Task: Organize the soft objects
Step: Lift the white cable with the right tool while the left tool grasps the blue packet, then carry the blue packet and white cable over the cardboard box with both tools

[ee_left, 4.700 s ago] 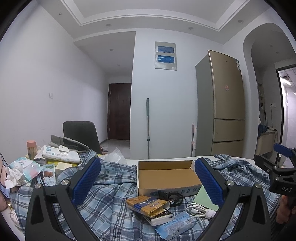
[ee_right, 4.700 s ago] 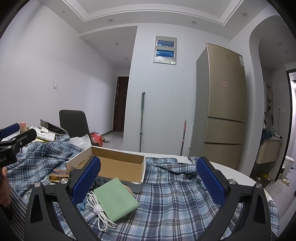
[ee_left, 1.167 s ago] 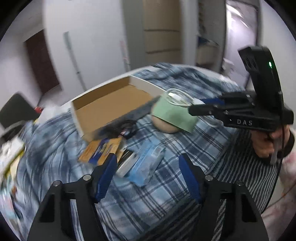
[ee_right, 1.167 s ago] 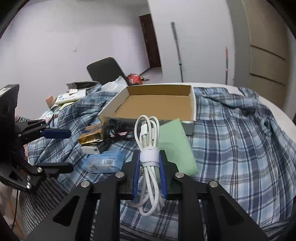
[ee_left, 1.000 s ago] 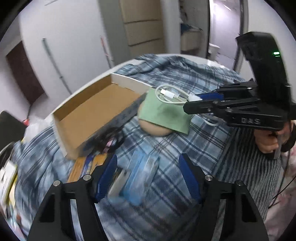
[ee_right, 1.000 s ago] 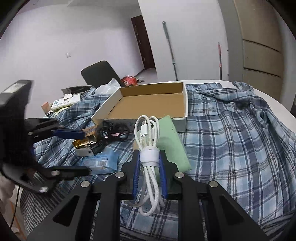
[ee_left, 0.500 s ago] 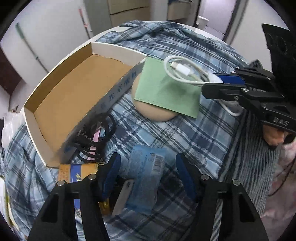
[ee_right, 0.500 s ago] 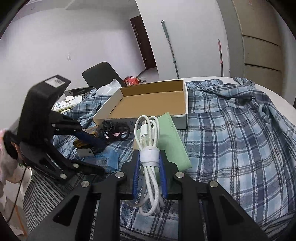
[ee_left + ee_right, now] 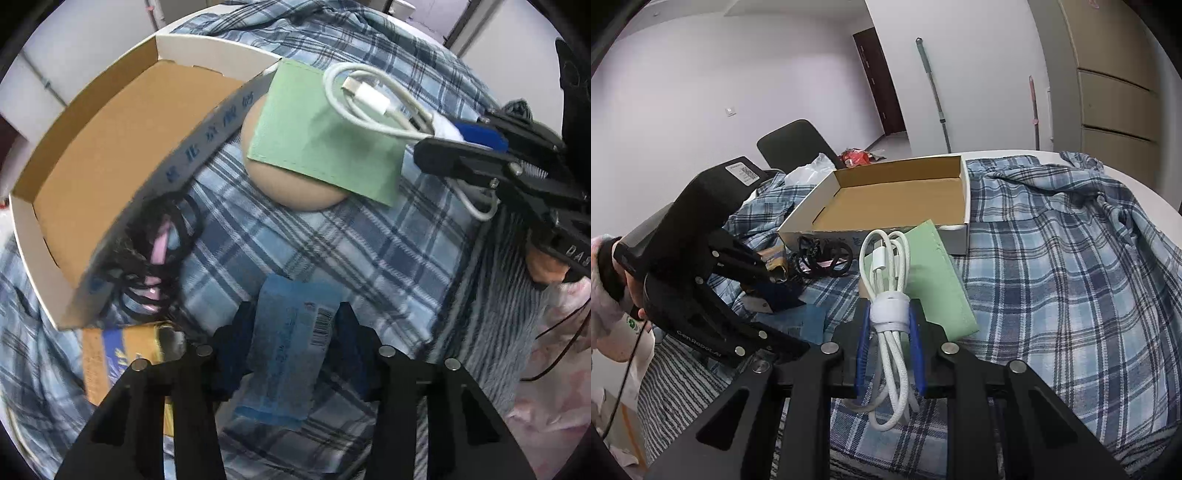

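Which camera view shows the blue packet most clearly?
The left wrist view: the blue packet lies in front of the camera, between the left claw's fingers, with its barcode visible. In the right wrist view only a strip of the packet shows, mostly hidden behind the left claw.

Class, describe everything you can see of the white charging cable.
The white charging cable is coiled into long loops, bound at the middle by a white strap, with a white plug tucked at its far end. The right gripper is shut on that strap, holding it lifted above the green cloth; loose loops hang behind the pads.
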`<state>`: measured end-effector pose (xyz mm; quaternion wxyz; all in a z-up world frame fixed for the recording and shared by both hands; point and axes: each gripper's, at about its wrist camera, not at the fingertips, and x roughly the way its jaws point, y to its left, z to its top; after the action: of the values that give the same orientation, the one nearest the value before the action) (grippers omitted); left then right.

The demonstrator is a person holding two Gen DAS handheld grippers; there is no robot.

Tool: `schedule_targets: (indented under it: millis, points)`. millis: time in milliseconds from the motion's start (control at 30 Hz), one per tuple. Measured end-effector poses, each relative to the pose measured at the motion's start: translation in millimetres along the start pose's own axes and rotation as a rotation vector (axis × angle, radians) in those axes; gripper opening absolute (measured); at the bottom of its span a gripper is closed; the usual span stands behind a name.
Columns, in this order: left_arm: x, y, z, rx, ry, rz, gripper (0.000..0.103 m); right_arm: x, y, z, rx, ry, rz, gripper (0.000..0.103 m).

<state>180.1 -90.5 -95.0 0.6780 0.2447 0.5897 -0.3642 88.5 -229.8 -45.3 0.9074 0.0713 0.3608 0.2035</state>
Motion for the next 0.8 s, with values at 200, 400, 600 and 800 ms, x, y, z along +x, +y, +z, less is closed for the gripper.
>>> schedule_targets:
  millis: [200, 400, 600, 800]
  points:
    - [-32, -19, -25, -0.048, -0.186, 0.098, 0.033, -2, 5, -1, -0.031, -0.013, -0.014, 0.019]
    - [-69, -44, -65, -0.159, -0.475, 0.259, 0.033, -9, 6, -1, -0.036, -0.051, -0.020, 0.019]
    - [-94, -56, -98, -0.355, -0.678, 0.319, 0.033, -10, 10, 1, -0.047, -0.058, -0.047, 0.019]
    - [-117, -61, -113, -0.535, -0.828, 0.294, 0.033, -35, 27, 12, -0.098, -0.145, -0.119, 0.019]
